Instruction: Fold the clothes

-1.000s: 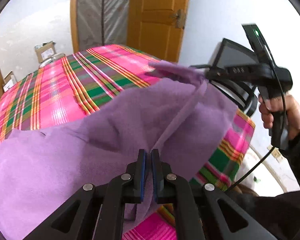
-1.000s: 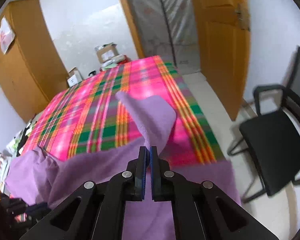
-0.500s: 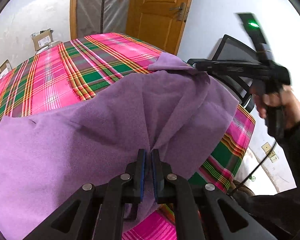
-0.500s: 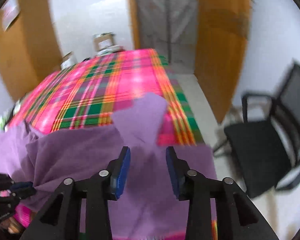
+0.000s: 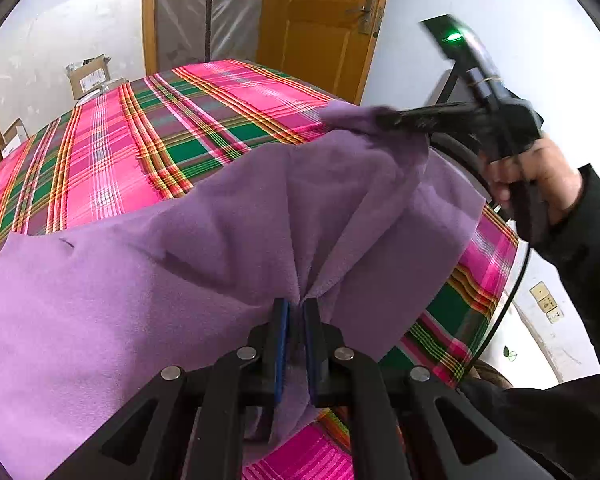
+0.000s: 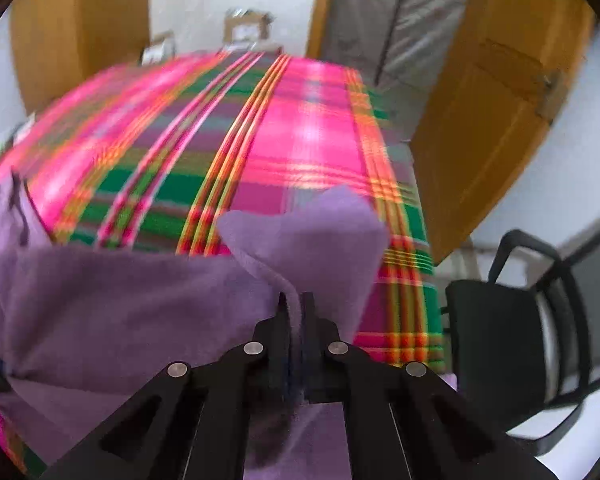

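Left gripper (image 5: 296, 312) clamps purple cloth (image 5: 180, 260) near edge | right gripper (image 6: 296, 304) clamps its corner | free table (image 6: 260, 120) lies beyond.

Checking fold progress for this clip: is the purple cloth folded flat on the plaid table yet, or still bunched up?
Bunched, not folded. The purple cloth drapes in loose creases, pinched by the left gripper and the right gripper.

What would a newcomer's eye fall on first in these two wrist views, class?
First, the purple fleece cloth bunched across the near end of the pink and green plaid tablecloth. Next, the left gripper pinching a fold at the near edge, and the right gripper clamped on a raised corner at the cloth's right side. A black chair stands right of the table.
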The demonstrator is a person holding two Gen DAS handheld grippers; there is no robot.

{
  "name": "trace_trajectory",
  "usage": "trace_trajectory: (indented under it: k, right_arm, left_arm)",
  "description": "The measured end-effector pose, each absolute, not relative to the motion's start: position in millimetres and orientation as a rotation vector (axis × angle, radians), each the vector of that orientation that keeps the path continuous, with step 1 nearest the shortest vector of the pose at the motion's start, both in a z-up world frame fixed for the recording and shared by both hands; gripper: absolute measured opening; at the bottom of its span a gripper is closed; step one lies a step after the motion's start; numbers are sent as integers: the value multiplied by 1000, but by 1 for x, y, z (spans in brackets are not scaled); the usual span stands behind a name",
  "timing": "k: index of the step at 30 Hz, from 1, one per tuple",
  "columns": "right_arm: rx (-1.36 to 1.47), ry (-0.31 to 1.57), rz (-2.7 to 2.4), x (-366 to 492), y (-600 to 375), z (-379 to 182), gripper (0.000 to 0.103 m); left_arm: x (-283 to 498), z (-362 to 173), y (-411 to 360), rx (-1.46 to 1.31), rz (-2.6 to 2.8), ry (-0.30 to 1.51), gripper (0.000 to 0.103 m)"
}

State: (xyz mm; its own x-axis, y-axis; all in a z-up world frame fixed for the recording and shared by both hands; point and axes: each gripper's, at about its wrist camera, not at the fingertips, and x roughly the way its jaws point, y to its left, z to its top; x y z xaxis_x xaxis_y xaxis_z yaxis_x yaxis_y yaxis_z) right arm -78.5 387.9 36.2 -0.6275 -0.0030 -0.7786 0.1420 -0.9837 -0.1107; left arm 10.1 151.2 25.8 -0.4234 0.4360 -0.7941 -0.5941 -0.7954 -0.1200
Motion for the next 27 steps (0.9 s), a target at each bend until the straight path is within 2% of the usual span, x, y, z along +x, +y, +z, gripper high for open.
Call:
trace_trajectory:
  k: [10,16,21,23,25,27]
  right_arm:
    - [1167,-367,-2914,-10,476,58,3]
    - [1214,-832,-2818,29,514,17,4]
    - [1179,-1215,-2646,46,546,-10,10]
    - [1113,-1336,-2577,46,555,-15,24]
    - [1078,-1421,-2527,46,563,-18,30]
    - [1053,-1495,-2488,46,569,-23,32]
  left_arm:
    - [14,28,152,-1157,2227,266,7]
    - [16,27,152,-1156,2227,284,8]
    - [19,28,155,-1151,2231,313,8]
    - [19,28,158,-1150,2233,332,8]
    - [19,29,159,-1143,2238,335,8]
    - [18,31,159,-1138,2241,328,8]
